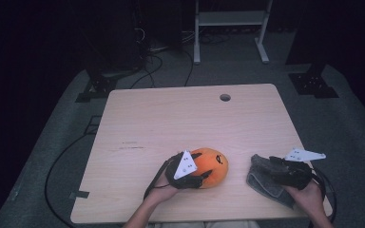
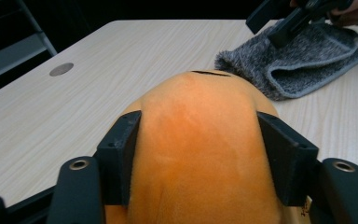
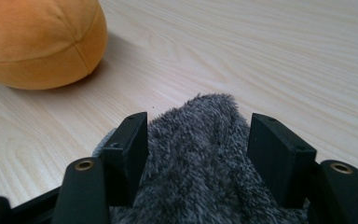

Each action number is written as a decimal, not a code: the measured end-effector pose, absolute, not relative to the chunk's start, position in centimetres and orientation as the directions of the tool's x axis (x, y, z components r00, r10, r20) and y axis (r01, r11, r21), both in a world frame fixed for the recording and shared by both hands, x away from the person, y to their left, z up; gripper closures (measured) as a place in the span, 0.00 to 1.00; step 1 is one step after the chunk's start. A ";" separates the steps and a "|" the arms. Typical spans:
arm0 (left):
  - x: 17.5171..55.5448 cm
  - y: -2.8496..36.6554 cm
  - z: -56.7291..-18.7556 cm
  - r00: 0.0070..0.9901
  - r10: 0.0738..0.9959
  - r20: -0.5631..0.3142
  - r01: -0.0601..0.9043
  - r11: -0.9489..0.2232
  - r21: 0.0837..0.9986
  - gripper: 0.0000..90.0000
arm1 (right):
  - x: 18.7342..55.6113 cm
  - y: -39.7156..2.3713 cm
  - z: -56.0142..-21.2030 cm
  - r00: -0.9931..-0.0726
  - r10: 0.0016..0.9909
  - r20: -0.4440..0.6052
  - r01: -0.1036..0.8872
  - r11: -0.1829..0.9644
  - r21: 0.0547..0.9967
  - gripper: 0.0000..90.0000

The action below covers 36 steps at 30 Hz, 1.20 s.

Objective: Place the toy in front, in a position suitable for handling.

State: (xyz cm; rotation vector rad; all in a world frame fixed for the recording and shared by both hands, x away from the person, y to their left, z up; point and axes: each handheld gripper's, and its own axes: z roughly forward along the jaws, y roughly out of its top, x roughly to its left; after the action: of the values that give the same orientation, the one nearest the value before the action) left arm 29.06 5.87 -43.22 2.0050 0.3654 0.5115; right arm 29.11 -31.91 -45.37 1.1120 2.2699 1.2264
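Note:
An orange plush toy (image 1: 215, 165) with black face marks lies on the wooden table (image 1: 171, 118) near its front edge. My left gripper (image 1: 196, 172) is shut on it from the left. In the left gripper view both black jaws press the sides of the orange plush toy (image 2: 198, 130) at my left gripper (image 2: 198, 136). A grey fuzzy cloth (image 1: 262, 176) lies folded to the toy's right. My right gripper (image 1: 273, 167) is shut on its upper fold; the grey fuzzy cloth (image 3: 200, 158) bulges between the jaws of my right gripper (image 3: 198, 135).
A round cable hole (image 1: 225, 97) sits near the table's far edge. The right gripper view has the orange toy (image 3: 37, 42) at far left. Cables (image 1: 154, 61) and a white desk frame (image 1: 228, 21) stand on the floor beyond the table.

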 end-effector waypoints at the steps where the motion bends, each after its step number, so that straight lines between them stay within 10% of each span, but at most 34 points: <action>1: 29.1 5.9 -43.2 0.867 0.455 0.203 0.037 -0.464 0.885 0.37 | 29.2 -31.9 -45.4 -0.640 0.765 0.074 0.484 0.326 0.812 0.41; 14: 28.3 7.7 -42.3 0.851 0.519 0.082 0.125 -0.351 0.928 0.10 | 30.3 -30.4 -46.8 -0.644 0.763 0.060 0.553 0.411 0.725 0.53; 27: 28.4 9.5 -44.4 0.826 0.561 0.045 0.173 -0.330 0.928 0.09 | 30.4 -30.1 -47.3 -0.619 0.785 0.037 0.578 0.424 0.697 0.85; 36: 28.4 9.6 -45.0 0.833 0.546 0.085 0.159 -0.385 0.909 0.31 | 29.2 -30.0 -43.8 -0.679 0.732 0.059 0.469 0.370 0.802 0.87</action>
State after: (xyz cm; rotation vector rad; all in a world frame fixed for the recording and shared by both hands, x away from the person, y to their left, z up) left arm 28.42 9.60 -44.96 1.9513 0.5239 0.4565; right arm 29.19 -30.01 -43.80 1.0577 2.3280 1.2098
